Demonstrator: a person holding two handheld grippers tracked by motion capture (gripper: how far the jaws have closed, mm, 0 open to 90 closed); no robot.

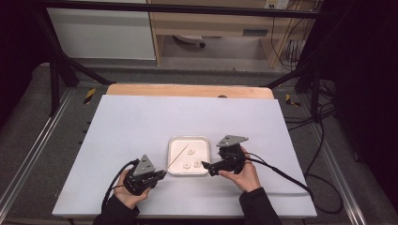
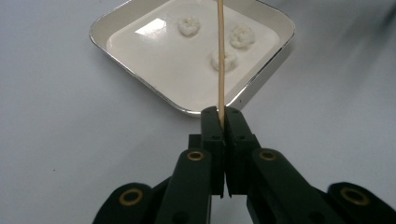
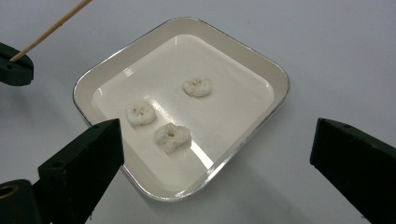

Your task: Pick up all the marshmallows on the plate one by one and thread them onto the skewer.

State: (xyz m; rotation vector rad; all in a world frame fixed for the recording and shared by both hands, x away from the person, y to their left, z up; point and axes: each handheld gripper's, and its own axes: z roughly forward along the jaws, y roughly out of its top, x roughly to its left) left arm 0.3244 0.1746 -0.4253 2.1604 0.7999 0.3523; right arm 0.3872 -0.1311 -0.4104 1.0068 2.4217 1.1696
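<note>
A square white tray [image 1: 172,140] sits on the table with three small white ring-shaped pieces [image 3: 172,136] in it. My left gripper [image 2: 222,114] is shut on the end of a thin wooden skewer [image 2: 220,60]. The skewer reaches out over the tray [image 2: 159,51], crossing above one piece [image 2: 223,59]. In the high view the left gripper [image 1: 159,176] is just left of the tray, with the skewer [image 1: 177,158] slanting across it. My right gripper [image 3: 217,135] hangs open over the near corner of the tray [image 3: 243,56], nothing between its jaws. From above, the right gripper [image 1: 211,168] is at the tray's right front corner.
The tray rests on a white sheet [image 1: 141,122] that covers a wooden table [image 1: 187,90]. Black cables [image 1: 281,176] trail from both grippers toward the table's front and right. A metal frame and floor cables surround the table.
</note>
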